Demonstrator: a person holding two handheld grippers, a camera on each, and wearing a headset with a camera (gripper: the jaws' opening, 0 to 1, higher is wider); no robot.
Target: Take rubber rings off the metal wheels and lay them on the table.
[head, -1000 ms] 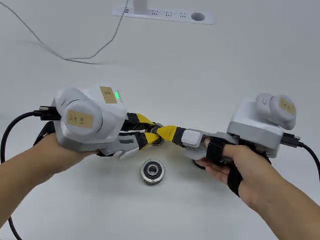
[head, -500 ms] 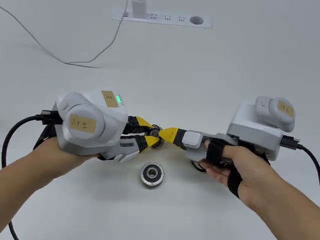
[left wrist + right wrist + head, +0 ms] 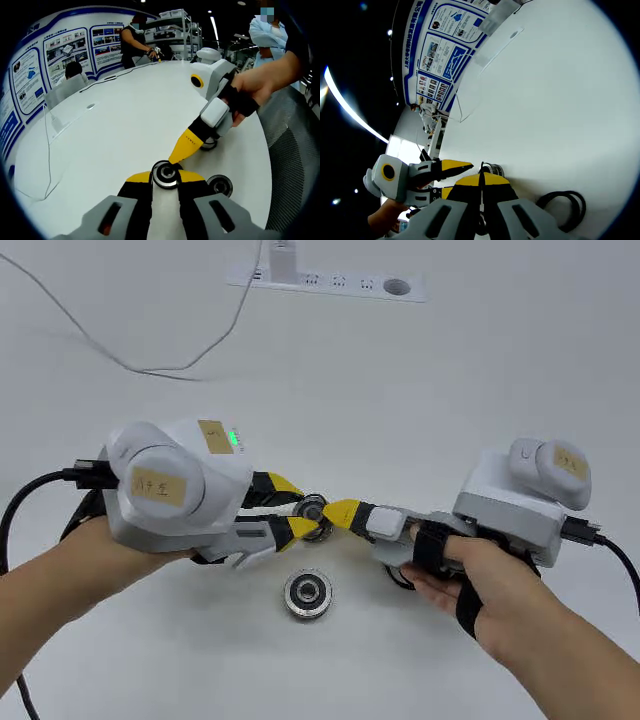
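My left gripper (image 3: 300,518) (image 3: 165,179) is shut on a small metal wheel (image 3: 313,508) (image 3: 165,172), held just above the white table (image 3: 420,390). The wheel has a black rubber ring around its rim. My right gripper (image 3: 340,512) (image 3: 481,179) comes in from the right, shut, its yellow tips pinching the ring at the wheel's rim (image 3: 493,168). A second wheel (image 3: 307,593) (image 3: 220,185) with a black ring lies flat on the table below both grippers. Loose black rubber rings (image 3: 398,577) (image 3: 562,204) lie on the table under my right hand.
A white power strip (image 3: 330,282) lies at the table's far edge, with a grey cable (image 3: 100,345) trailing to the left. In the left gripper view, people stand at the far end of the room (image 3: 135,42).
My right gripper's tips have drawn back a little to the right, from overlapping the wheel to its right rim. My left gripper and the wheel on the table stay in place.
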